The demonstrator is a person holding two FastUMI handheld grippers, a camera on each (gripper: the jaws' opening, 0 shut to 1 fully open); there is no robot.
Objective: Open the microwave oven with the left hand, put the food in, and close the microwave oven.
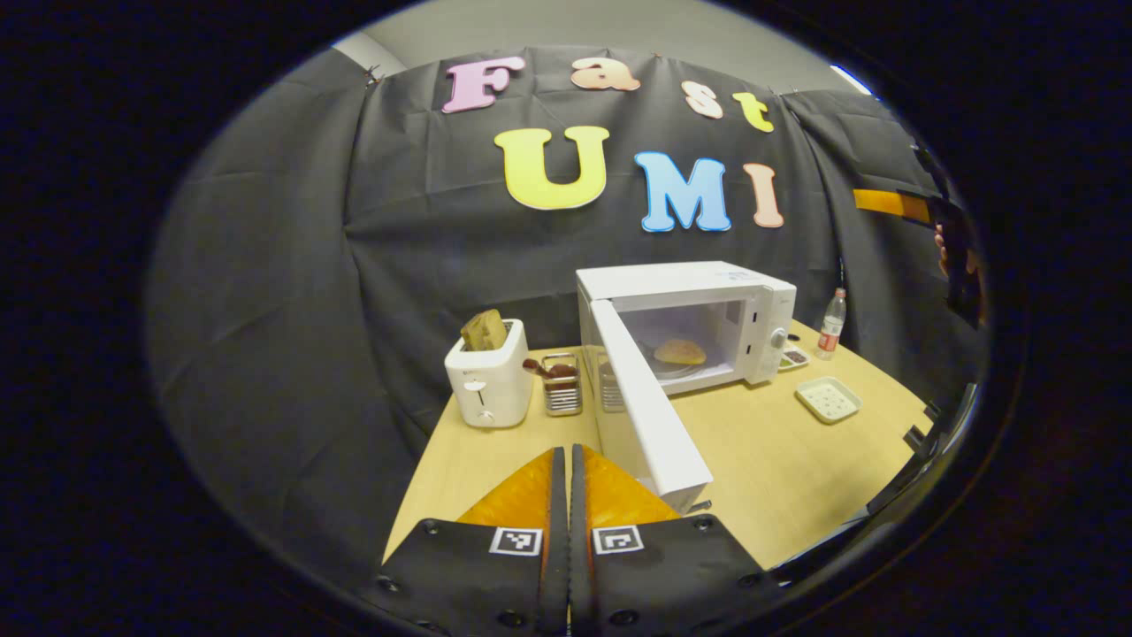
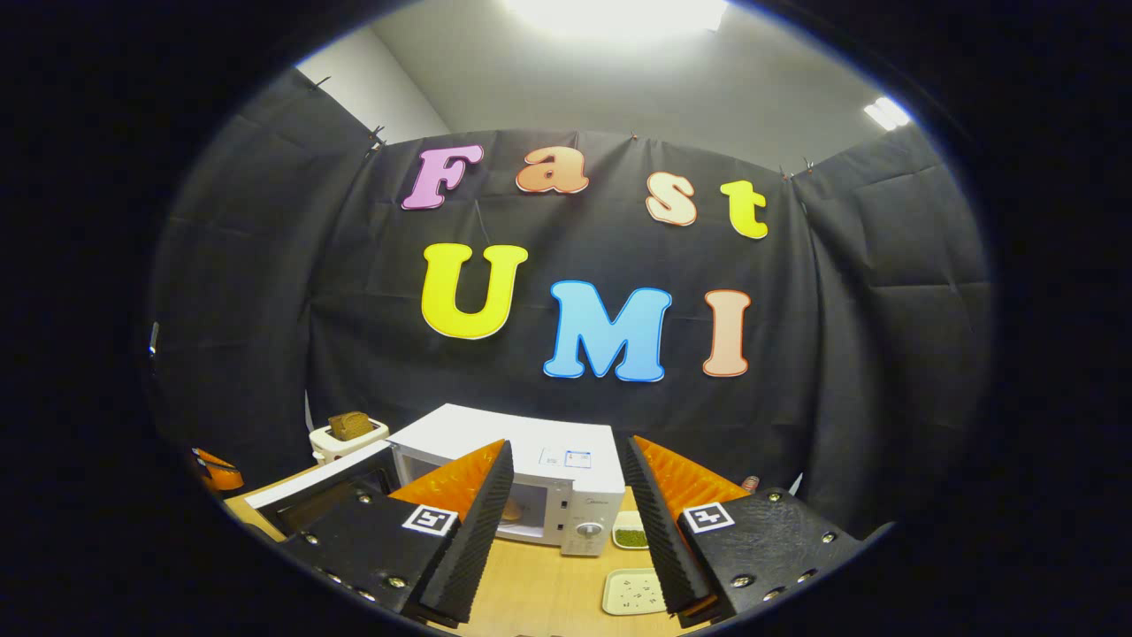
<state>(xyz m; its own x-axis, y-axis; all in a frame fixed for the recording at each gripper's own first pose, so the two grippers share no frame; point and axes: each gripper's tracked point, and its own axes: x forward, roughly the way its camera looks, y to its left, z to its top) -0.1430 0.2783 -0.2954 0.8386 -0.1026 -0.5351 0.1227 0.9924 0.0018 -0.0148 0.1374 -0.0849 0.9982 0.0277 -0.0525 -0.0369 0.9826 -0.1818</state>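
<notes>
The white microwave point(image 1: 707, 287) stands at the back of the wooden table with its door point(image 1: 650, 411) swung wide open toward me. A round golden bun point(image 1: 679, 352) lies on the plate inside the cavity. My left gripper point(image 1: 566, 456) is shut with nothing between its fingers, low over the table just left of the door's near edge. My right gripper point(image 2: 569, 445) is open and empty, held high in front of the microwave point(image 2: 531, 433), whose open door point(image 2: 309, 487) shows at the left. It also appears with a hand at the far right edge point(image 1: 929, 212).
A white toaster point(image 1: 488, 385) with a slice of bread stands left of the microwave, with a metal rack point(image 1: 562, 385) beside it. A plastic bottle point(image 1: 831, 323), a small dish point(image 1: 793, 357) and a pale square tray point(image 1: 828, 399) sit to the microwave's right.
</notes>
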